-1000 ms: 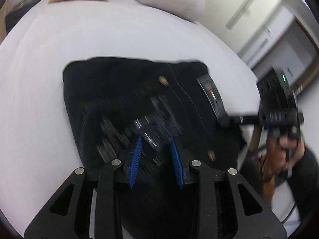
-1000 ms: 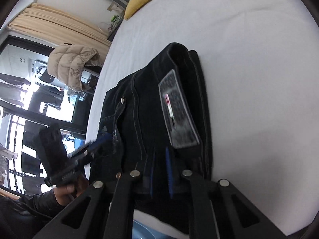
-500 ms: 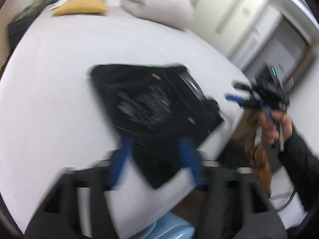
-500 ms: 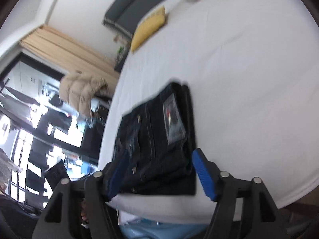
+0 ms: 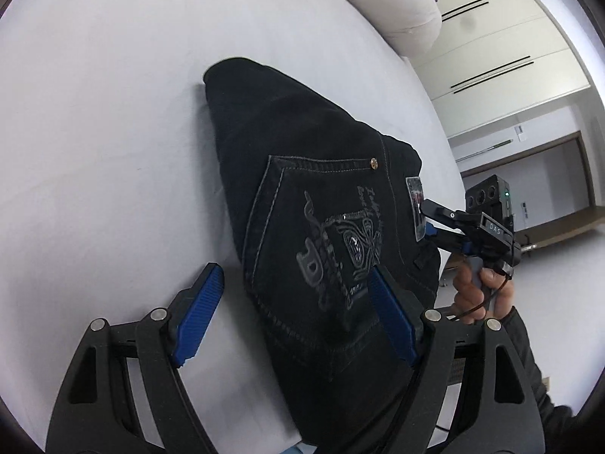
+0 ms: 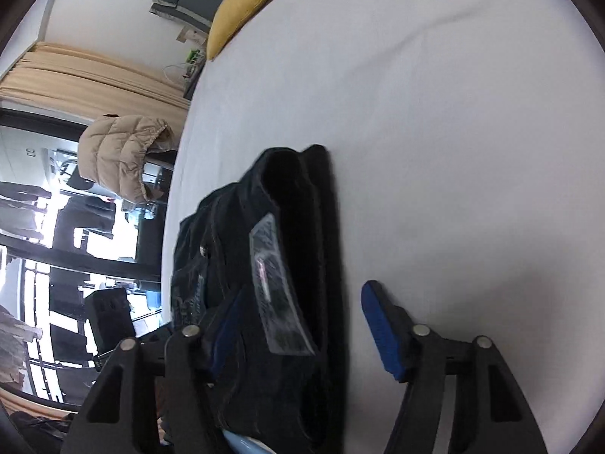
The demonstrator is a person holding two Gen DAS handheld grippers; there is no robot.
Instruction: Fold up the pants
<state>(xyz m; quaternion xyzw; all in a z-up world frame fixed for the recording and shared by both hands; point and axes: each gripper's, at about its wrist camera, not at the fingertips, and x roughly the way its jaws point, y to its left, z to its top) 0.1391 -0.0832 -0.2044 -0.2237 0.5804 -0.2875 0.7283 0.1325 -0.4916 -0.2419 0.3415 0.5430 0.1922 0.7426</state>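
Note:
Black folded jeans (image 5: 302, 204) lie on the white bed, back pocket with grey embroidery facing up and a label patch at the waistband. My left gripper (image 5: 295, 310) is open, its blue pads straddling the near edge of the folded jeans. The right gripper (image 5: 435, 219) shows in the left wrist view at the jeans' waistband side, held by a hand. In the right wrist view the jeans (image 6: 287, 227) lie in a thick stack, and my right gripper (image 6: 302, 325) is open with its pads on either side of the stack's near end.
The white bed (image 5: 113, 113) spreads wide to the left and behind the jeans. A pale pillow (image 5: 382, 3) lies at the bed's far end. A yellow cushion (image 6: 242, 3) lies at the far bed edge, and a beige jacket (image 6: 121, 151) hangs beside the bed.
Both grippers have opened and let go of the jeans. They pulled back briefly, then came in close again with pads astride the folded stack.

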